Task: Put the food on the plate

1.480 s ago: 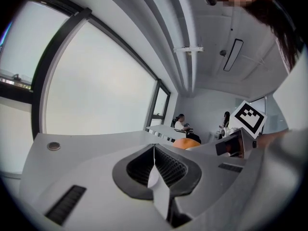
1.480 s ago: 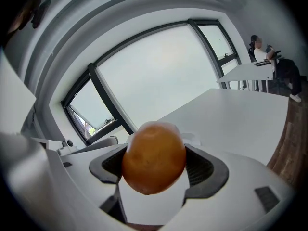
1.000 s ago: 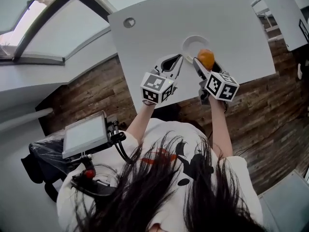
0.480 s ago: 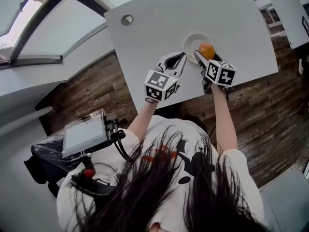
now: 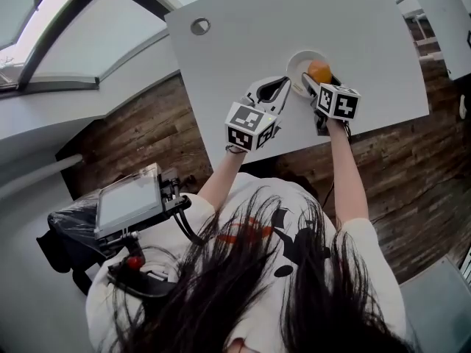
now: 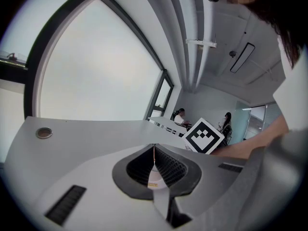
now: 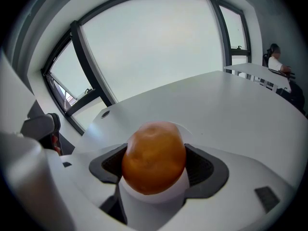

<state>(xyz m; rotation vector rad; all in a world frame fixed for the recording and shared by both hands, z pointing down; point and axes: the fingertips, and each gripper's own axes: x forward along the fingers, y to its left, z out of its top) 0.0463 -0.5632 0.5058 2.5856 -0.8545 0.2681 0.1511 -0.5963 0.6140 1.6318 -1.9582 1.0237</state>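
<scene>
An orange fruit is held over the near right part of a small white plate on the white table. My right gripper is shut on the fruit; in the right gripper view the orange fills the gap between the dark pads. Whether the fruit touches the plate I cannot tell. My left gripper hovers just left of the plate, its jaws closed together with nothing between them.
A round cable hole sits at the table's far left. The table's near edge runs under both grippers, with wooden floor below. A tablet on a mount is at the person's left. Other tables stand to the right.
The right gripper has carried the orange forward, from the plate's near edge to over the plate. The left gripper has also moved forward a little, staying shut.
</scene>
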